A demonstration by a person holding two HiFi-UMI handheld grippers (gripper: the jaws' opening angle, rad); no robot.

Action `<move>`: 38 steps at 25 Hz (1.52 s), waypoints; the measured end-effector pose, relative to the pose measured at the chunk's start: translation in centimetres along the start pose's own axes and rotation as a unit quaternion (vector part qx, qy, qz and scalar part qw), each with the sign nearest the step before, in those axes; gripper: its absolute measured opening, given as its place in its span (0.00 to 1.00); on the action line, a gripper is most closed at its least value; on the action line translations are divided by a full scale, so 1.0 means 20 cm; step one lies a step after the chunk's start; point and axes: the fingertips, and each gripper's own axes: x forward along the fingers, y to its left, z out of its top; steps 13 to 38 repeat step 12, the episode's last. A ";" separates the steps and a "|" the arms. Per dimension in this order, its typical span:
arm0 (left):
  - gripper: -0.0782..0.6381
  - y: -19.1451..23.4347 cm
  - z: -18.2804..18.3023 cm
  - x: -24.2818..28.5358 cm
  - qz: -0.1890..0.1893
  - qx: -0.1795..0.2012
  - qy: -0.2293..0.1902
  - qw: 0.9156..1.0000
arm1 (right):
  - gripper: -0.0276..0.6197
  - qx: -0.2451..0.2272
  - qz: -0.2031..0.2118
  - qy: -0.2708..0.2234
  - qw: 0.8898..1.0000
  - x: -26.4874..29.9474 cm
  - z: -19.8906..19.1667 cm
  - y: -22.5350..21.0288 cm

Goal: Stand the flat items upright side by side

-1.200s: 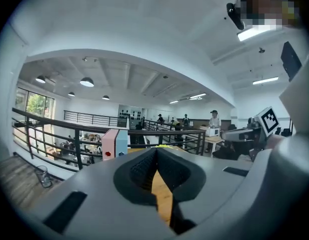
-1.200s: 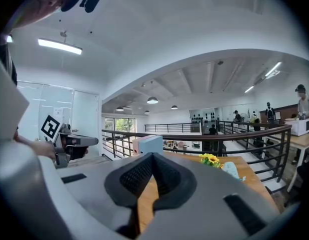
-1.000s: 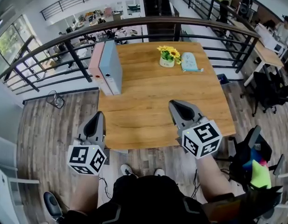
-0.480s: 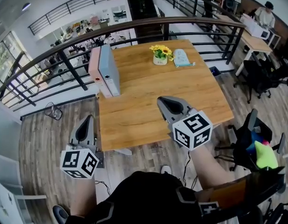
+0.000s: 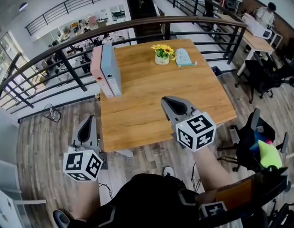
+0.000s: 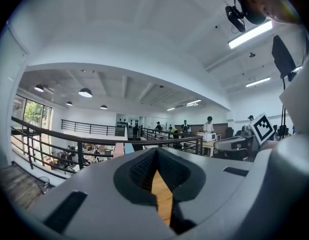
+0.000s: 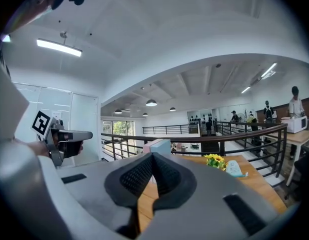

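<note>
**Binders upright, both claws empty**

The pink binder (image 5: 96, 71) and blue binder (image 5: 112, 70) stand touching at the tabletop's (image 5: 151, 103) far-left edge. The left claw (image 5: 85, 128) and right claw (image 5: 172, 106) are pressed together, empty, well apart from them. The binders seem stiff, slick and weighty; pinch them at the spine.

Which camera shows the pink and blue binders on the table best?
Head view: both binders stand whole, side by side at the table's left edge. Each gripper view shows only their tops, small and far off.
</note>
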 end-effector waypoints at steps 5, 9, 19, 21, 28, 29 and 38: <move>0.15 -0.01 -0.01 0.03 -0.005 -0.004 -0.005 1.000 | 0.06 -0.003 -0.008 0.002 1.000 -0.01 -0.01 -0.03; 0.15 -0.02 -0.01 0.05 -0.006 -0.006 -0.005 1.000 | 0.06 -0.005 -0.010 -0.002 1.000 -0.02 0.00 -0.05; 0.15 -0.03 0.00 0.07 -0.012 -0.006 -0.001 1.000 | 0.06 -0.001 -0.015 -0.003 1.000 -0.03 0.01 -0.07; 0.15 -0.03 0.00 0.07 -0.012 -0.006 -0.001 1.000 | 0.06 -0.001 -0.015 -0.003 1.000 -0.03 0.01 -0.07; 0.15 -0.03 0.00 0.07 -0.012 -0.006 -0.001 1.000 | 0.06 -0.001 -0.015 -0.003 1.000 -0.03 0.01 -0.07; 0.15 -0.03 0.00 0.07 -0.012 -0.006 -0.001 1.000 | 0.06 -0.001 -0.015 -0.003 1.000 -0.03 0.01 -0.07; 0.15 -0.03 0.00 0.07 -0.012 -0.006 -0.001 1.000 | 0.06 -0.001 -0.015 -0.003 1.000 -0.03 0.01 -0.07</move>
